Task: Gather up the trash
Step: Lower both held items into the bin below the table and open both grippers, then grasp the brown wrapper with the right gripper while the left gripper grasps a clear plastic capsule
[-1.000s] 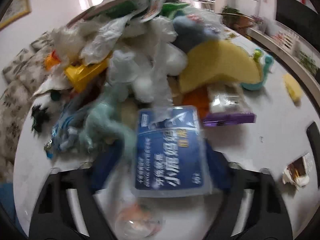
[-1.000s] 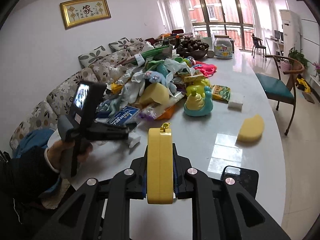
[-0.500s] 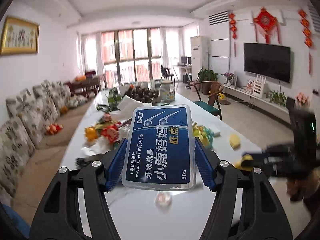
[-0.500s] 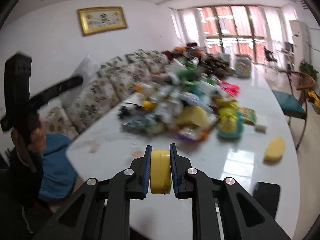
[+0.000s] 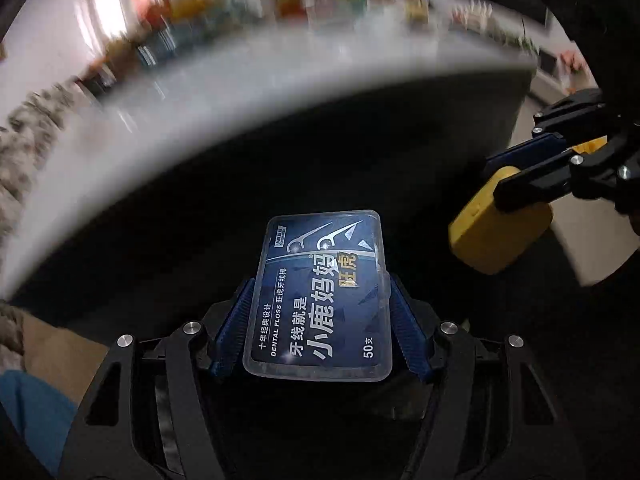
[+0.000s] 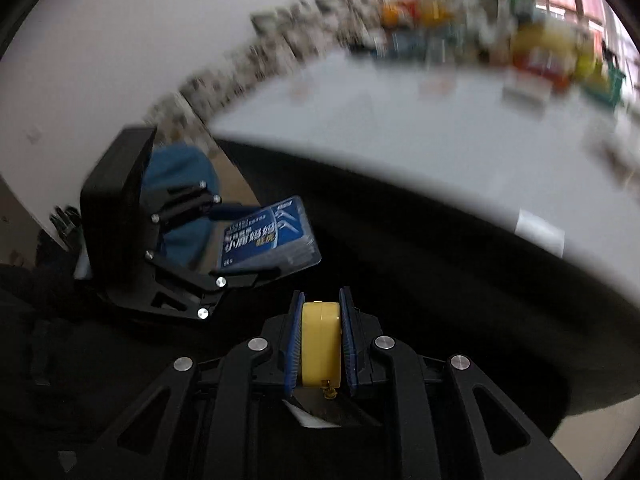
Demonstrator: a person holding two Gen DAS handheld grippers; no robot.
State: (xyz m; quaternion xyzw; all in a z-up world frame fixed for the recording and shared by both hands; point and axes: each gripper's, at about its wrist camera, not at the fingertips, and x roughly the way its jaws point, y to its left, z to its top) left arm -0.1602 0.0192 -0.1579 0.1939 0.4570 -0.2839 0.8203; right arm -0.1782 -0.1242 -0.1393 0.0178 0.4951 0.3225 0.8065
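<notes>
My left gripper (image 5: 320, 312) is shut on a clear plastic dental floss box (image 5: 320, 296) with a blue label. It also shows in the right wrist view (image 6: 268, 236), held by the left gripper (image 6: 256, 240). My right gripper (image 6: 320, 340) is shut on a flat yellow case (image 6: 321, 344); the case also shows in the left wrist view (image 5: 500, 236), at the right. Both grippers are held below the near edge of the white table (image 5: 280, 92), over a dark space.
The pile of trash and toys (image 6: 500, 44) lies blurred at the far side of the table (image 6: 400, 128). A patterned sofa (image 5: 16, 152) stands along the left. A blue cushion (image 6: 176, 200) sits behind the left gripper.
Both grippers have swung down and back from above the table to below its near edge, each still holding its item. The views are blurred from the motion.
</notes>
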